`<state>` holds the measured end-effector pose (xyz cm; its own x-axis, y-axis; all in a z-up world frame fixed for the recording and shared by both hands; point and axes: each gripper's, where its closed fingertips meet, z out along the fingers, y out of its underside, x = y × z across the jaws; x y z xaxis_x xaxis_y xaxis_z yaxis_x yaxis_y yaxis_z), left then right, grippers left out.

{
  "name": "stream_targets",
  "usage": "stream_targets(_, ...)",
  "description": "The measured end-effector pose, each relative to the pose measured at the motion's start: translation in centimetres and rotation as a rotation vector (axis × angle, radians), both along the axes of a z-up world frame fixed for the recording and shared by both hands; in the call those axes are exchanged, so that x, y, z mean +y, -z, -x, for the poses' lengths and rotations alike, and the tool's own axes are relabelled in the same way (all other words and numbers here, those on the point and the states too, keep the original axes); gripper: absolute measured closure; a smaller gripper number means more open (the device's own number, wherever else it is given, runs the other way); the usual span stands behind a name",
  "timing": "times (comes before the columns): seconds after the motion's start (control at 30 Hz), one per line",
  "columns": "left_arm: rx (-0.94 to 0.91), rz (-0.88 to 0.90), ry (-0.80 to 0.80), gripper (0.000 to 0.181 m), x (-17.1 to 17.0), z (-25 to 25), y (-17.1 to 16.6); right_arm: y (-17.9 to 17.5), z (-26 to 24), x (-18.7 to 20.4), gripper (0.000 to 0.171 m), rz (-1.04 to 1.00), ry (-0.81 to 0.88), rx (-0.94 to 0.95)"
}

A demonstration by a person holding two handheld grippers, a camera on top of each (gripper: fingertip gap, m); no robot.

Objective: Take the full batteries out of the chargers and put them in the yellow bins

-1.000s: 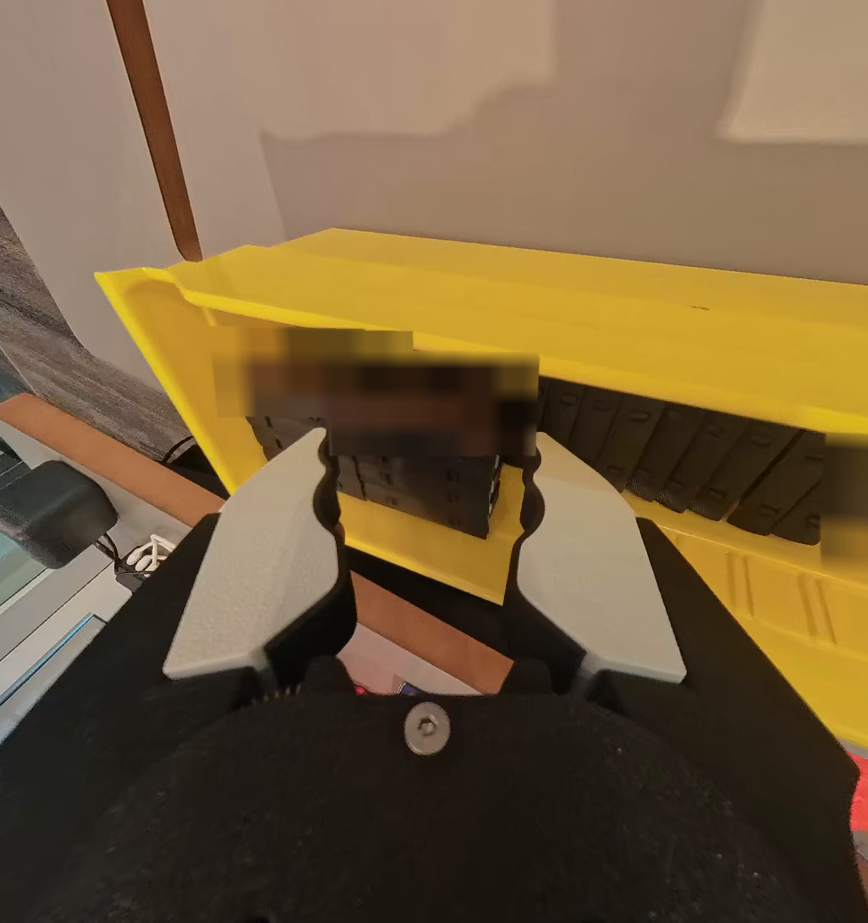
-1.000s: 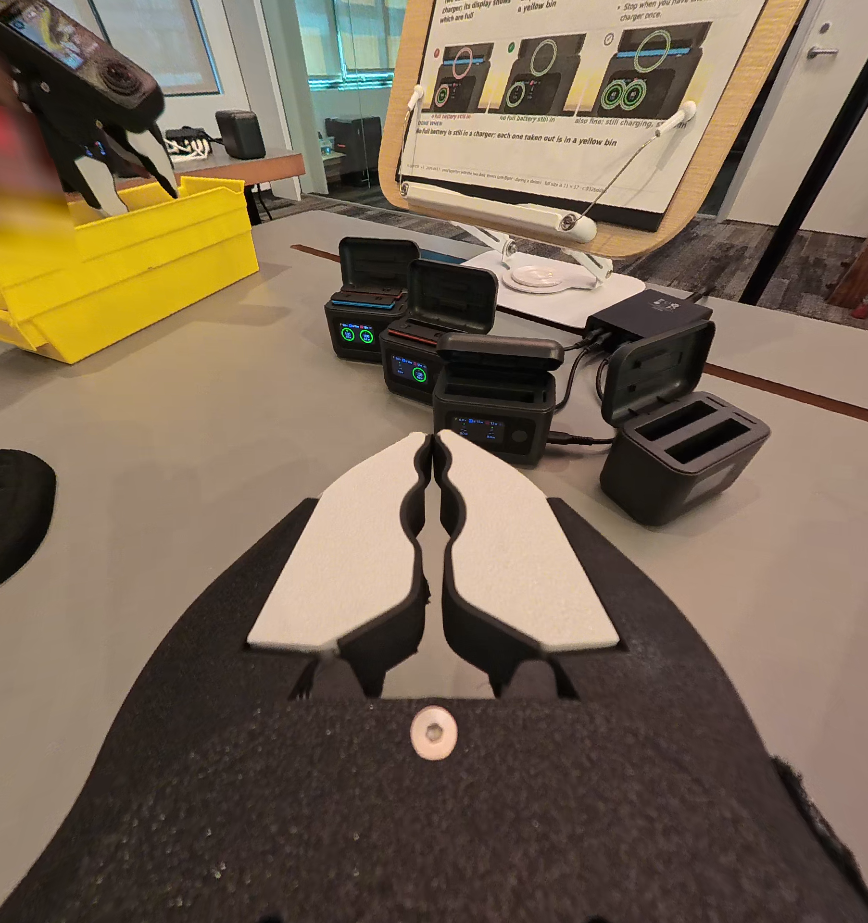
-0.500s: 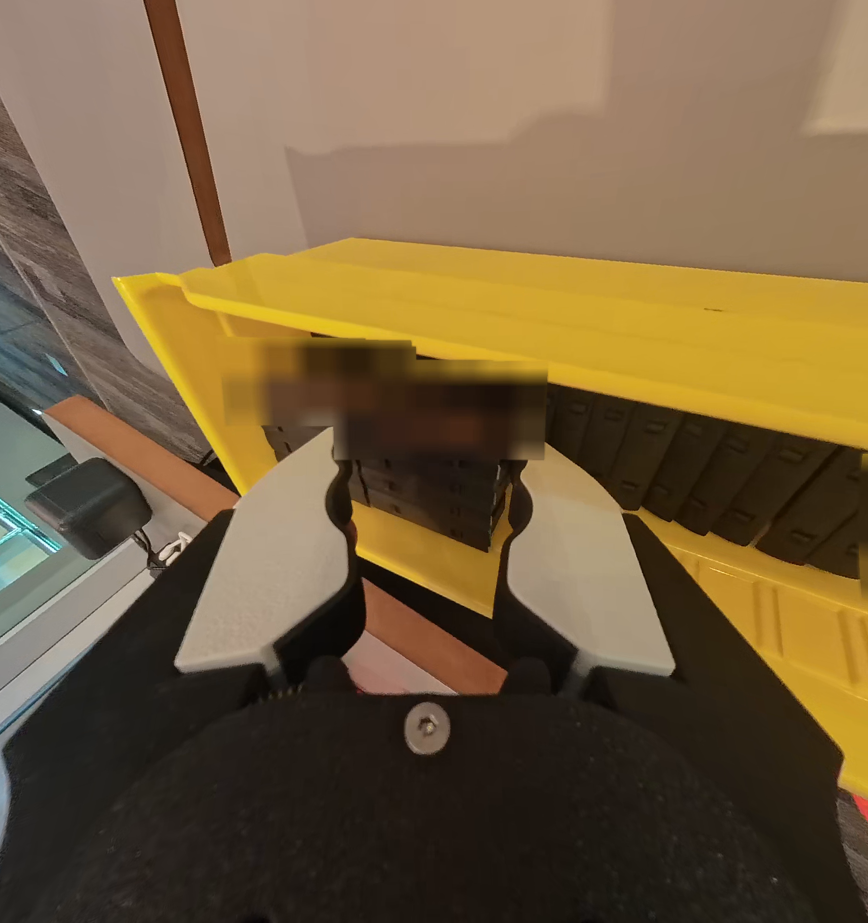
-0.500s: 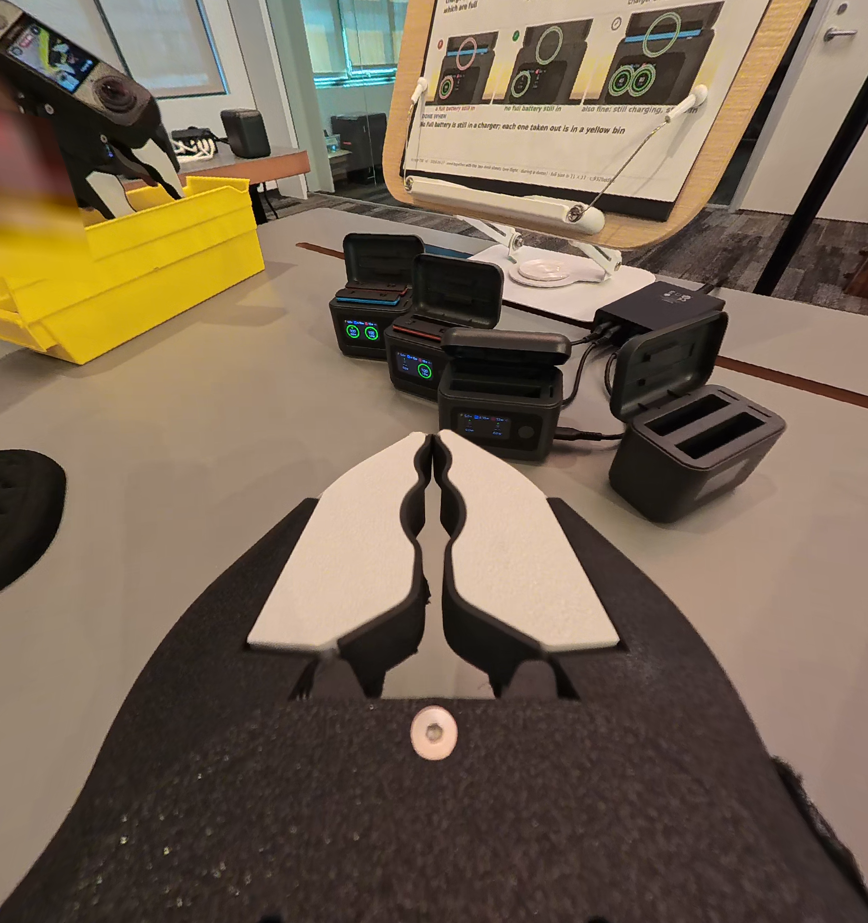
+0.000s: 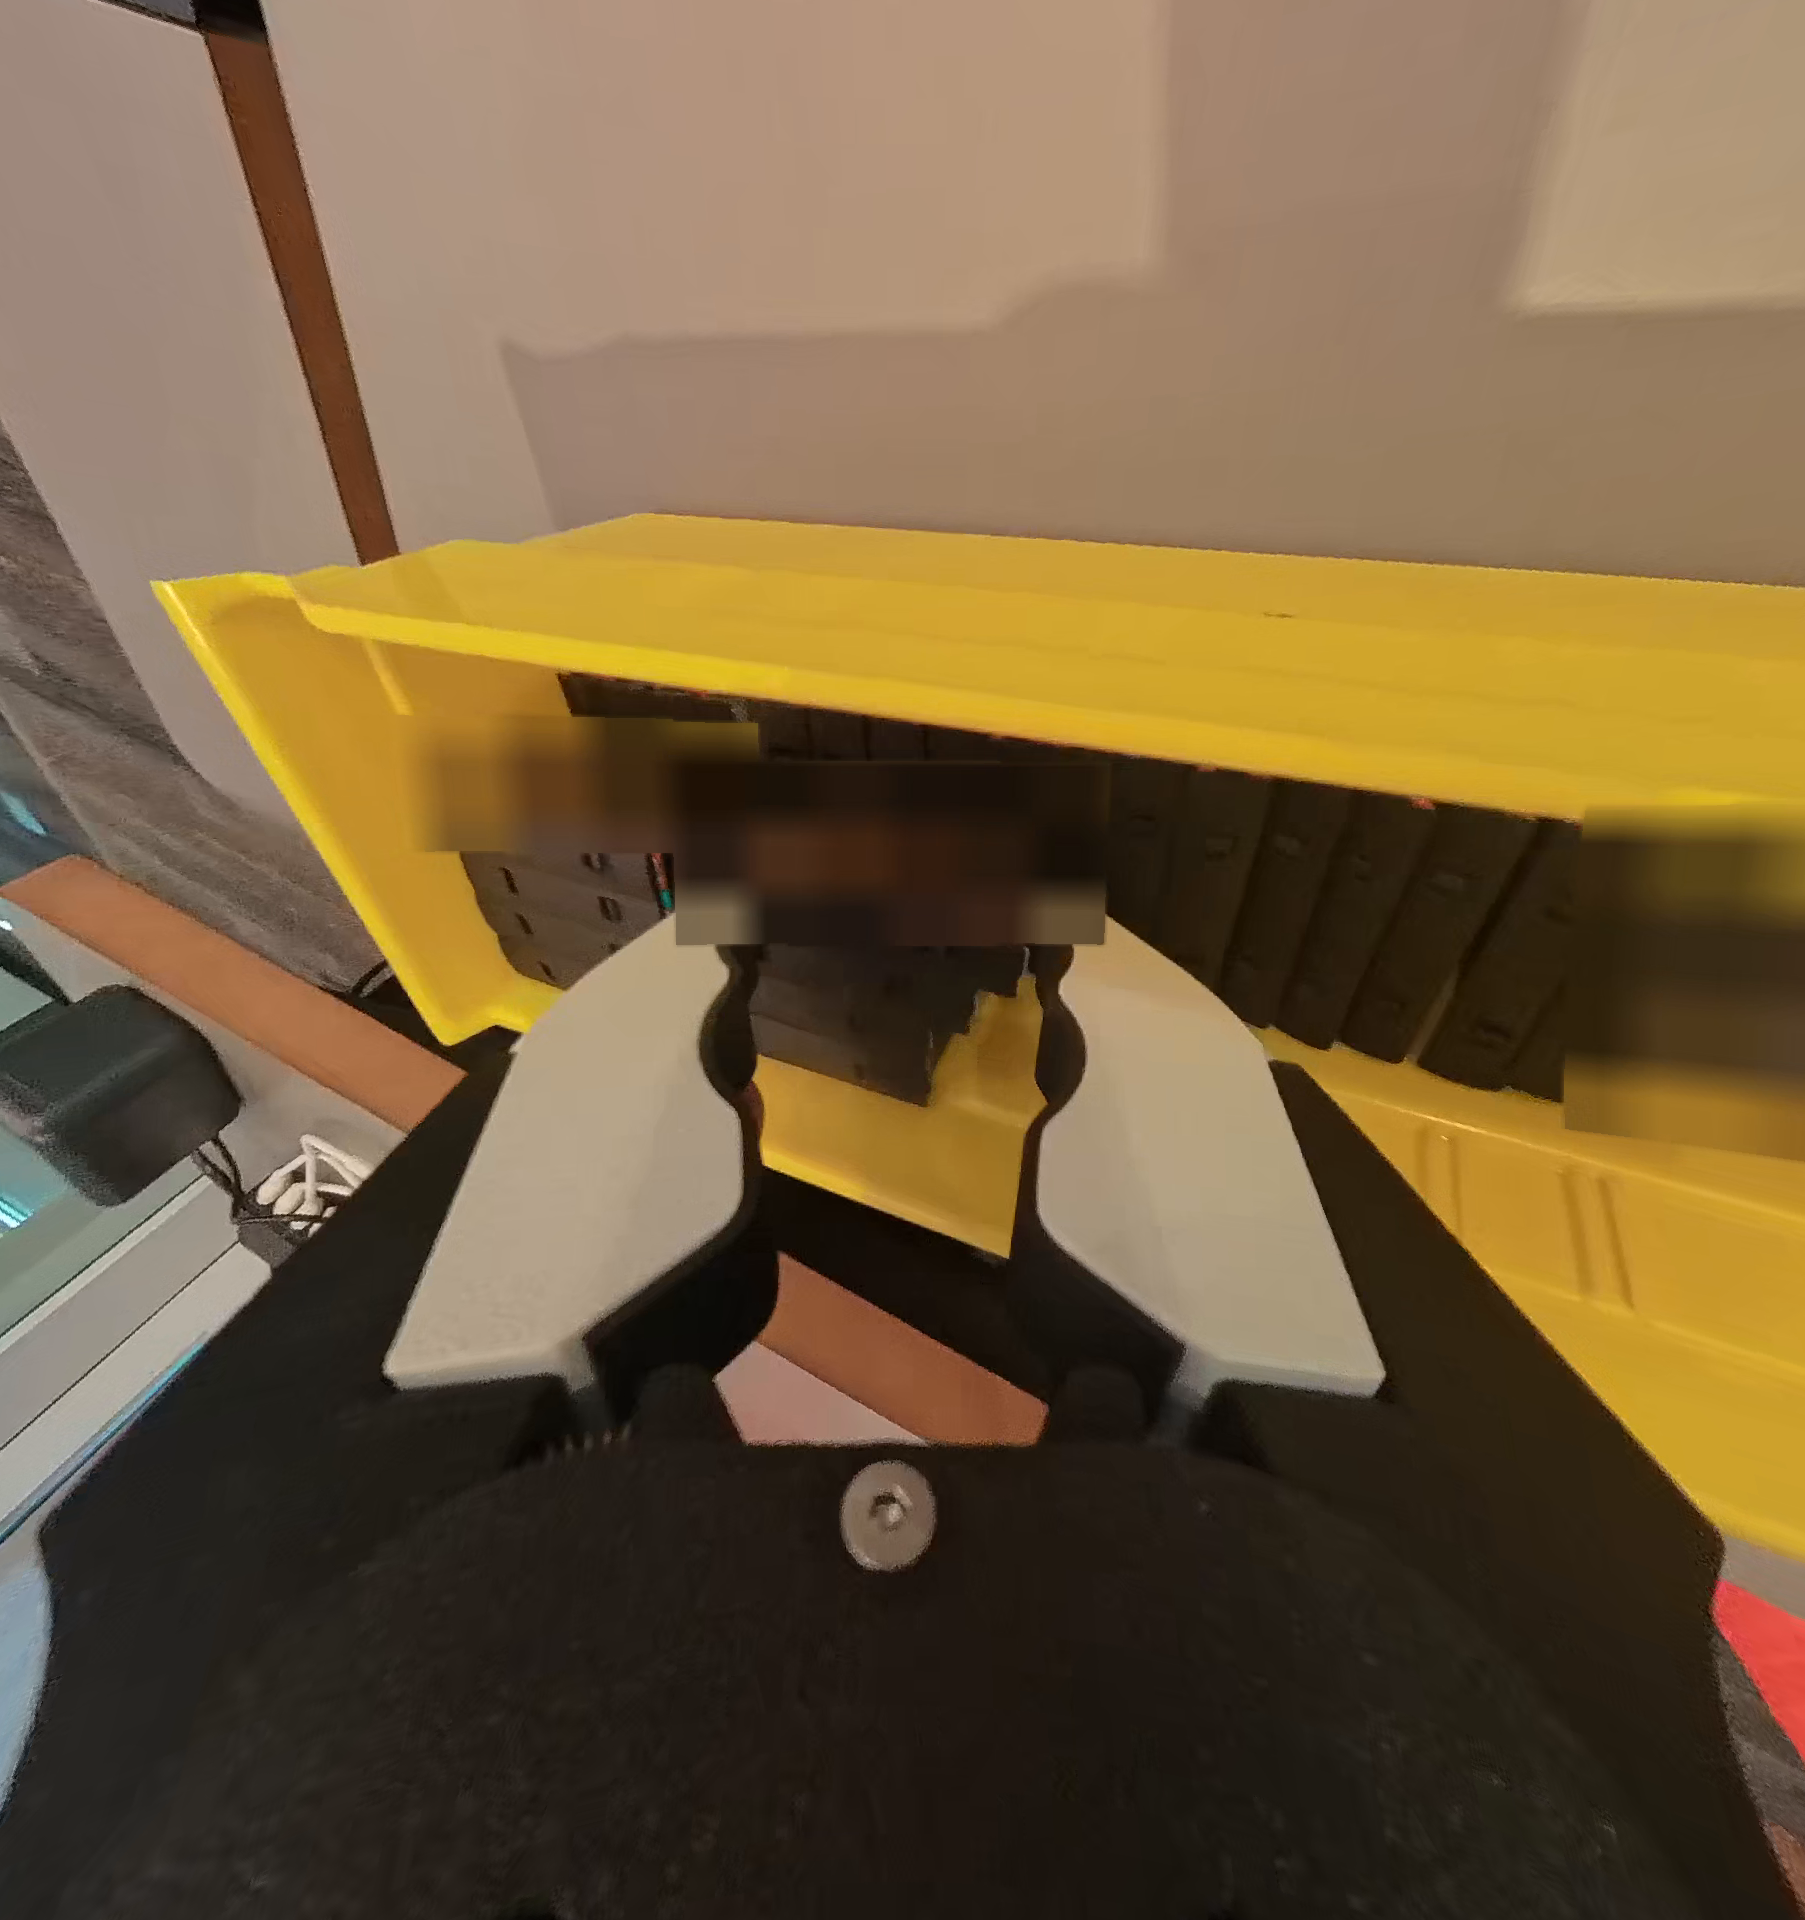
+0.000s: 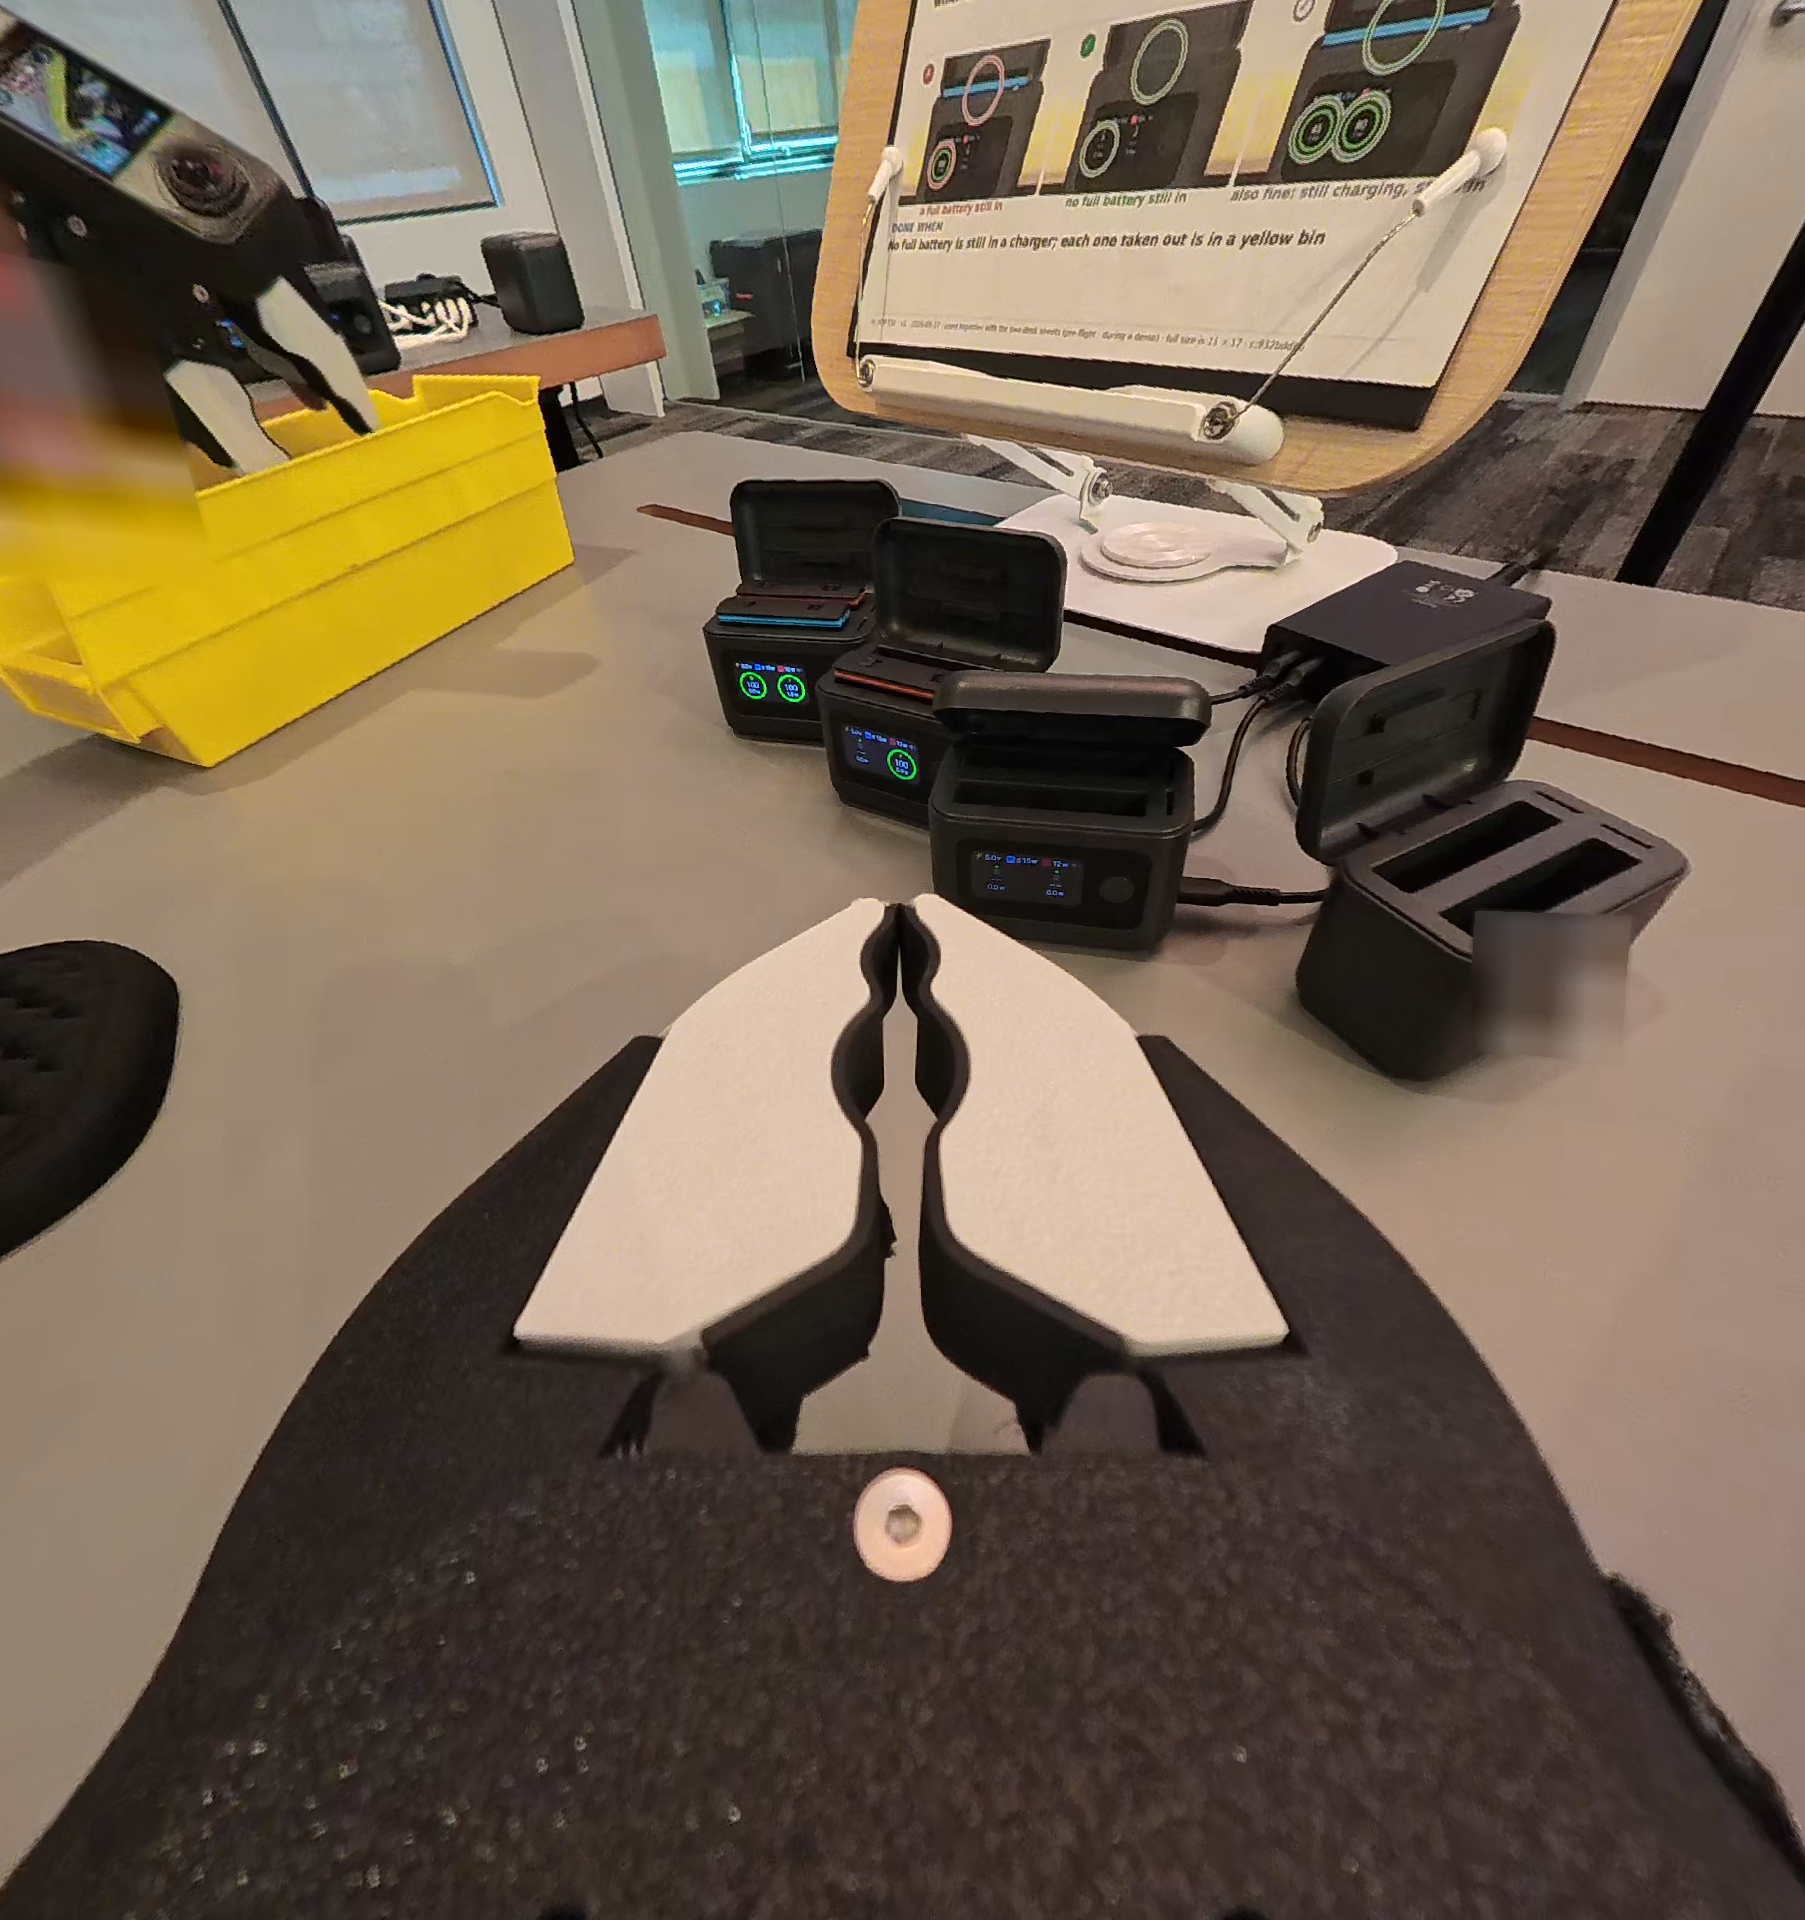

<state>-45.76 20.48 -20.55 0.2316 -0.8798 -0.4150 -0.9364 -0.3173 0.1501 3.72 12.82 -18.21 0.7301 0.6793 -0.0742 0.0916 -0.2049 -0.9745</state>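
Landmark: the bright yellow plastic storage bin at the far left of the grey table; every place below is given from it.

Left gripper: white fingers parted with nothing between them, held over the bin's open mouth. In the right wrist view it shows as a black tool with white fingers, tips just above the bin's rim.

Black rectangular batteries: inside the bin — a row standing on edge along the back wall, plus a flat stack nearer the bin's end wall.

Right gripper: white fingers closed together, empty, low over the table and well to the right of the bin.

Black battery chargers: four boxes in a row right of the bin, lids up. The one nearest the bin shows two green rings on its screen, the second one green ring, the third no ring — its slots look empty. The farthest has two empty slots.

Black power hub: behind the chargers, cables running to them.

Wood-edged instruction board: on a white stand, beyond the chargers from the bin.

Black textured pad: on the table in front of the bin.
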Motion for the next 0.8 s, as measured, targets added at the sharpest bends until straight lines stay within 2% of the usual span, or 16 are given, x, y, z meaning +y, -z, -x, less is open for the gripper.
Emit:
stream_targets(0.03,-0.003,0.013,0.000,0.130,-0.2,0.0,0.0,0.0,0.0,0.0,0.171,0.001,-0.001,0.002)
stream_targets(0.13,0.003,0.025,-0.004,0.128,-0.4,0.0,-0.2,-0.1,0.0,0.0,0.171,0.004,-0.003,0.009)
stream_targets(0.27,0.018,0.020,-0.021,0.114,-0.2,0.3,-0.1,0.0,0.1,-0.1,0.171,0.009,-0.009,0.011)
stream_targets(0.37,0.025,0.032,-0.019,0.111,-0.1,0.3,0.3,0.0,0.1,-0.1,0.171,0.010,-0.010,0.011)
stream_targets(0.57,0.049,0.002,0.009,0.121,0.6,0.4,0.5,0.1,0.0,0.0,0.171,0.018,-0.010,0.017)
stream_targets(0.8,0.053,-0.013,0.030,0.122,0.4,0.5,0.4,0.0,0.1,-0.1,0.171,0.021,-0.016,0.025)
